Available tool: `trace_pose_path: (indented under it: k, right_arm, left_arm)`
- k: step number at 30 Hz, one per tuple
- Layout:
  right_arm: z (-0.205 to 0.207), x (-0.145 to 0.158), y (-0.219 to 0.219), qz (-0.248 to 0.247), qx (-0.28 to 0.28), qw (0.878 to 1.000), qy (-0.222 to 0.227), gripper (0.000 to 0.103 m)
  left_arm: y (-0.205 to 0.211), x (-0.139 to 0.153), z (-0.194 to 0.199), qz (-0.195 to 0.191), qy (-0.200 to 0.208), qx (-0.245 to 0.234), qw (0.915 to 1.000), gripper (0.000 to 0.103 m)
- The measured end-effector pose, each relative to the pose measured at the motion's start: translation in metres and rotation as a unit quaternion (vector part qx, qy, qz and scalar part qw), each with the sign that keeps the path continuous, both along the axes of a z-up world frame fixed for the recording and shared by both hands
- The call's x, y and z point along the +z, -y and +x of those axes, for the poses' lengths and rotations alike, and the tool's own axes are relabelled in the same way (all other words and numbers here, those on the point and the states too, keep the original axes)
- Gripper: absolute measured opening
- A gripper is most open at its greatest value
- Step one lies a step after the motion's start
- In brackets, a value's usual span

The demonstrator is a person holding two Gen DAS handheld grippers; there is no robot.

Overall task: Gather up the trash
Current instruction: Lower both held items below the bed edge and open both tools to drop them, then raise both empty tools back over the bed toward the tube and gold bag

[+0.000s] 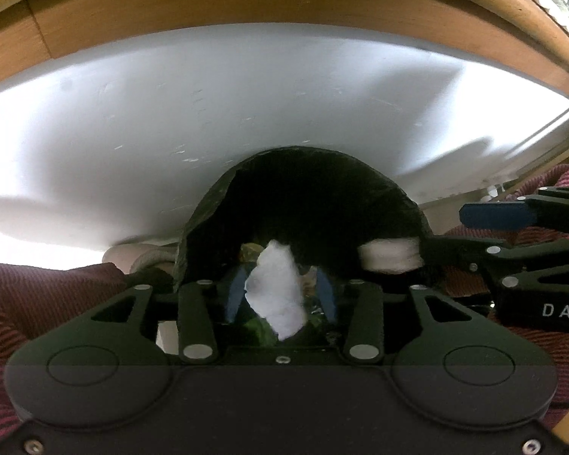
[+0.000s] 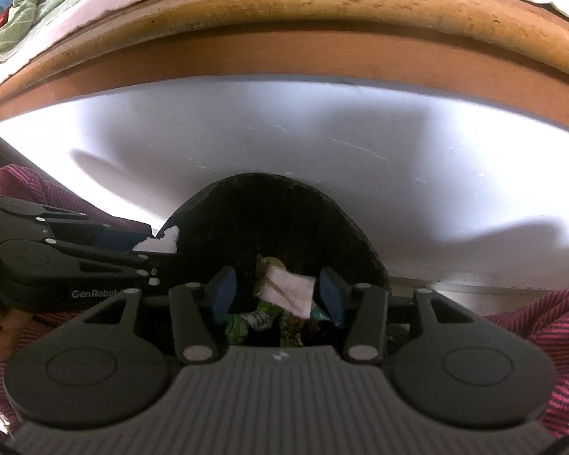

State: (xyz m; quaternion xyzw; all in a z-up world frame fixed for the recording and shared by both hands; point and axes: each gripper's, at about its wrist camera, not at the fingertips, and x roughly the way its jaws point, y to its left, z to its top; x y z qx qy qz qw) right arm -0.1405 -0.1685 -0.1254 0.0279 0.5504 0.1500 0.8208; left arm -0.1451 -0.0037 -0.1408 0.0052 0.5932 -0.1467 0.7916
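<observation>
Two pieces of white tissue are being shown over the mouth of a black trash bin (image 1: pixel 303 204). The first tissue (image 1: pixel 275 288) is lying between the blue pads (image 1: pixel 236 288) of the left gripper (image 1: pixel 280 292), directly ahead of it and below, with its long axis running along the fingers, down into the bin. The jaws are standing apart; the pads are not seen pressing on the paper, so the piece is judged released and dropping, though contact on its hidden side cannot be excluded.

The second tissue (image 2: pixel 290 290) is being seen between the fingers of the right gripper (image 2: pixel 280 292), nearer the right-hand pad (image 2: pixel 332 295) and tilted across the gap. Here too the jaws are parted, with clear space on the left of the paper; the piece is judged free. Beneath it, green wrappers (image 2: pixel 258 320) are lying in the bin.

Each gripper is pointing steeply down into the bin's opening, and the two are standing close beside each other. Each tissue is nearest its own gripper, so no reach across is being called for.

Beyond the bin a white floor (image 1: pixel 246 113) and a wooden frame (image 2: pixel 284 11) are being shown; striped red cloth (image 2: pixel 550 326) is flanking both tools.
</observation>
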Motion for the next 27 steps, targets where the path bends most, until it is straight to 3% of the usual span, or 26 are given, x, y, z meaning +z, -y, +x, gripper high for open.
trace_pose_path:
  k: [9, 21, 27]
  right_arm:
    - [0.000, 0.001, 0.000, -0.001, 0.001, 1.000, 0.003, 0.071]
    - [-0.004, 0.021, 0.003, 0.001, 0.007, 1.000, 0.023, 0.071]
    - [-0.012, 0.064, 0.007, 0.016, 0.039, 0.997, 0.060, 0.073]
  left_arm:
    - [0.000, 0.006, 0.000, 0.009, 0.008, 0.004, 0.9999, 0.069]
    - [0.002, 0.034, -0.007, 0.007, 0.043, -0.006, 0.9990, 0.072]
    - [-0.002, 0.093, -0.025, -0.005, 0.131, -0.044, 0.9905, 0.075]
